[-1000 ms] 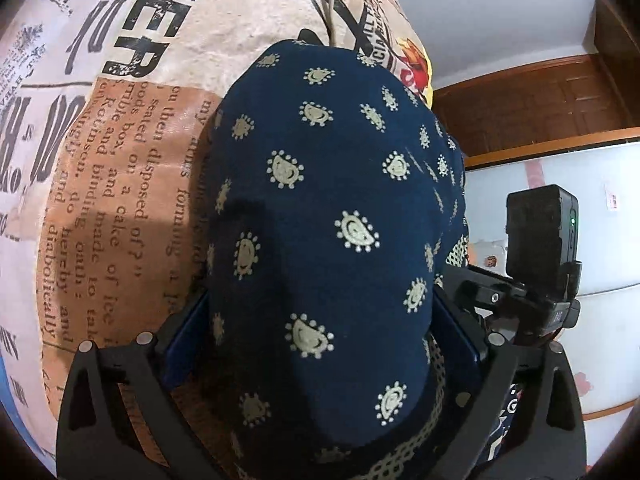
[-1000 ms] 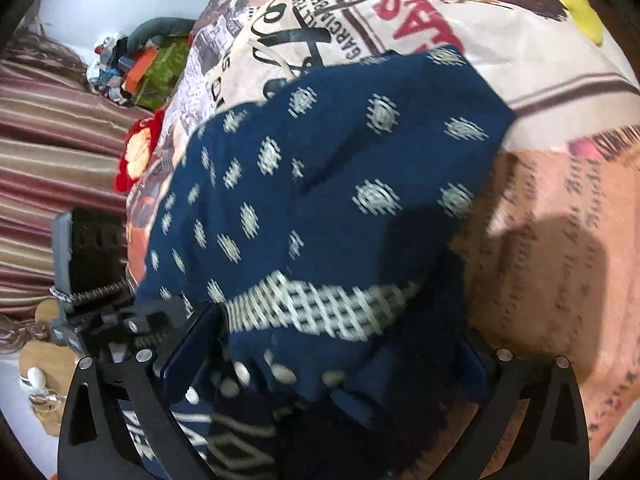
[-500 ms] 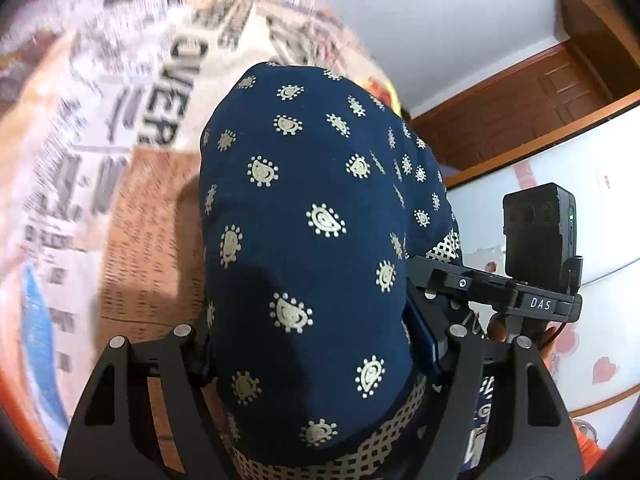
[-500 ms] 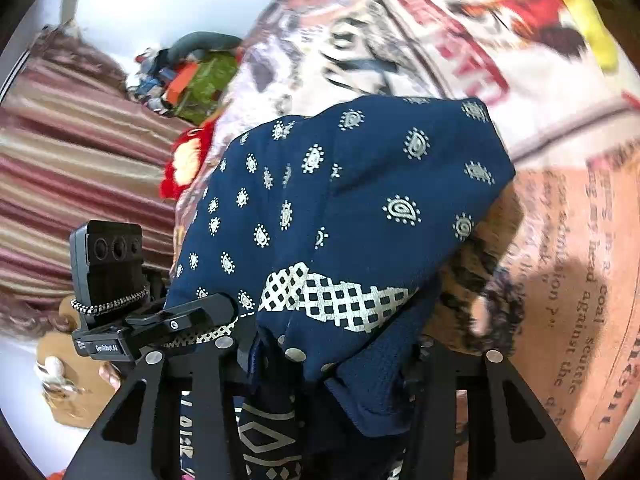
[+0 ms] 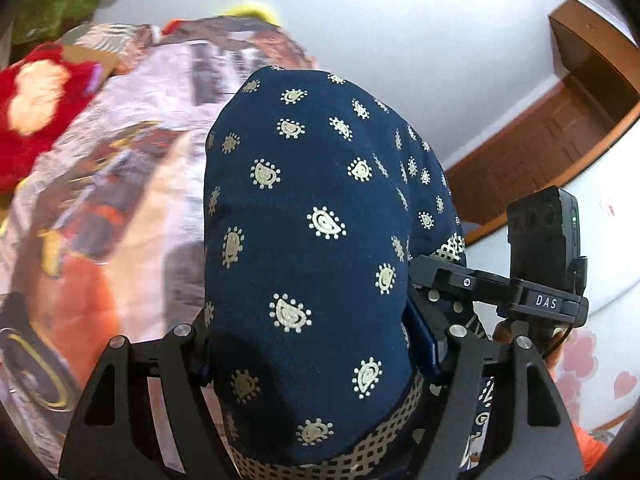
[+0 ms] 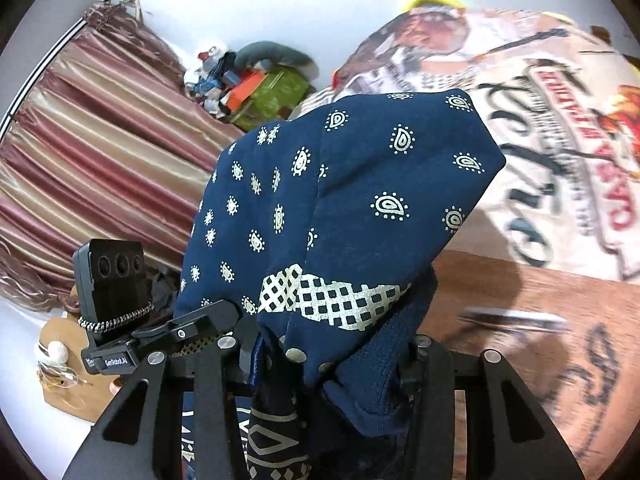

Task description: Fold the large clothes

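Note:
A navy garment with a cream paisley print (image 5: 312,240) bulges up between the fingers of my left gripper (image 5: 308,356), which is shut on it. The same garment (image 6: 352,208), with a cream lattice band, fills my right gripper (image 6: 332,364), also shut on it. Both grippers hold the cloth lifted above the bed's newspaper-print cover (image 6: 560,128). The fingertips are hidden under the fabric. The right gripper shows in the left wrist view (image 5: 500,292), close beside the left; the left one shows in the right wrist view (image 6: 160,344).
A red plush toy (image 5: 36,104) lies on the bed at the left. A pile of boxes and bags (image 6: 260,88) sits by the striped curtain (image 6: 88,152). A brown wooden door frame (image 5: 560,136) and white wall stand behind.
Both grippers have closed on the garment and lifted and tilted upward with it; the views now show more wall and the far end of the bed.

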Demonstrator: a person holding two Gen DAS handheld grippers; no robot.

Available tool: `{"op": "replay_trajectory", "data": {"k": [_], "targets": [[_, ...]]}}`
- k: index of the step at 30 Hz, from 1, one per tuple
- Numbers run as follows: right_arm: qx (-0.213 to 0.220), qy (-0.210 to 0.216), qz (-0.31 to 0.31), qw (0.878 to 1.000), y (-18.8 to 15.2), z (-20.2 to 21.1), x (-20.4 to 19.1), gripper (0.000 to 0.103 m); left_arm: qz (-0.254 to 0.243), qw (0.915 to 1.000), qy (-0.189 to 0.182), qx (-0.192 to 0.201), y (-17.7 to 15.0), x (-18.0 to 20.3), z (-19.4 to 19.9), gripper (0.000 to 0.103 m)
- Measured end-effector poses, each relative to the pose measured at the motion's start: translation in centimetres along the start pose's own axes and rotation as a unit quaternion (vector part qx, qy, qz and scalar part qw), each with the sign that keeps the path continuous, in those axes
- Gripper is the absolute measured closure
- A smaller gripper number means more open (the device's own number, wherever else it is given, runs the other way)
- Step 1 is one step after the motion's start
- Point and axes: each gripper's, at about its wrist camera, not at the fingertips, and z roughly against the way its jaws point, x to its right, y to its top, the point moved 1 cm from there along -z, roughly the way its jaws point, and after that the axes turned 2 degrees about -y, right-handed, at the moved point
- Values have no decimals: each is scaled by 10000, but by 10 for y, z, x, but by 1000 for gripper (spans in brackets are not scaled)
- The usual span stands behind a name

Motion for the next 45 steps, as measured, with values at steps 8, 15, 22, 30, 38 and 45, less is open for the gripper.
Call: {"op": "replay_trajectory", "data": {"k": [8, 15, 22, 30, 38, 45], "targets": [[-702, -149, 135, 9973, -7, -113, -26, 61, 746, 9964, 192, -352, -23, -100, -15, 30], [-1386, -719, 133, 9876, -33, -195, 8, 59, 794, 9936, 275, -752, -55, -141, -56, 29], [-1397, -1355, 1138, 9742, -33, -192, -10, 45, 64, 9935, 1072, -370, -57, -113, -30, 26], [-581, -1658, 2259, 9582, -46, -126, -59, 27, -1196, 9740, 1888, 375, -74, -61, 20, 26], [-1343, -1909, 3182, 9188, -111, -158, -74, 11, -1438, 9568, 2523, -162, -147, -66, -7, 25], [-2096, -2090, 3111, 9031, -134, -158, -22, 4, -674, 9709, 2292, -185, -189, -96, 12, 12]]}}
